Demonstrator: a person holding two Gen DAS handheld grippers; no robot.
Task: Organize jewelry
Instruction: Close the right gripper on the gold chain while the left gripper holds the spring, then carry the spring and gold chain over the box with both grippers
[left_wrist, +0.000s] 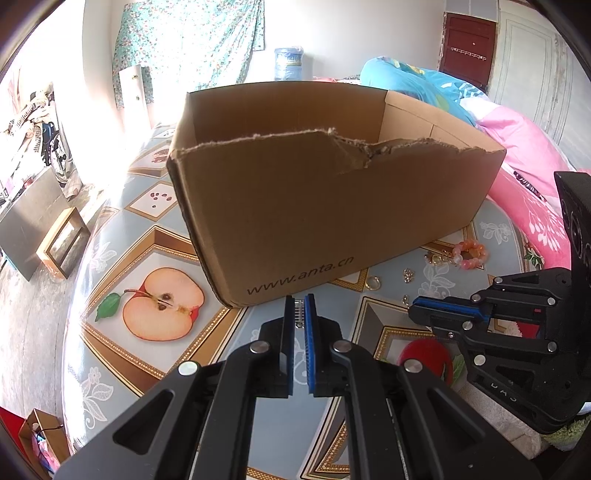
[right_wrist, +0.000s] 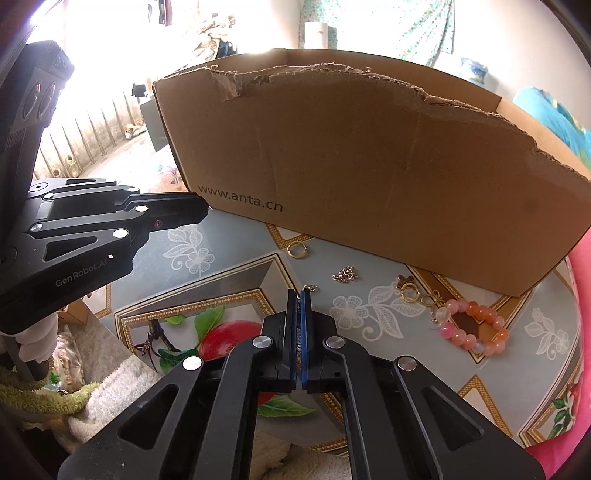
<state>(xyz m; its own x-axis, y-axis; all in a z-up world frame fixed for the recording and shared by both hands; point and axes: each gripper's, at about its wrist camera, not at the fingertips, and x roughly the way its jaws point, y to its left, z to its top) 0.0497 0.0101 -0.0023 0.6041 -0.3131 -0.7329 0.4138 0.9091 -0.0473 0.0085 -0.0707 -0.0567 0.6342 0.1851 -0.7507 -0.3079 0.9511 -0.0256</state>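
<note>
On the fruit-print tablecloth (right_wrist: 229, 266): torn cardboard box (right_wrist: 369, 162), inside hidden.
Beside its front wall lie a pink/orange bead bracelet (right_wrist: 471, 326), gold ring (right_wrist: 297, 250), small chain bits (right_wrist: 345, 275) and a gold clasp pc (right_wrist: 408, 290). Left gripper (left_wrist: 300, 308) nearly closed on a small silvery toothed pc (left_wrist: 298, 312); right gripper (right_wrist: 299, 295) pressed together, tips just beside a chain bit.

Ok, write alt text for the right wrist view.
The shut right gripper points down at a fruit-patterned table before a torn-edged cardboard box. A pink bead bracelet, a gold ring and small gold pieces lie loose beside the box; the left gripper reaches in from the left.
</note>
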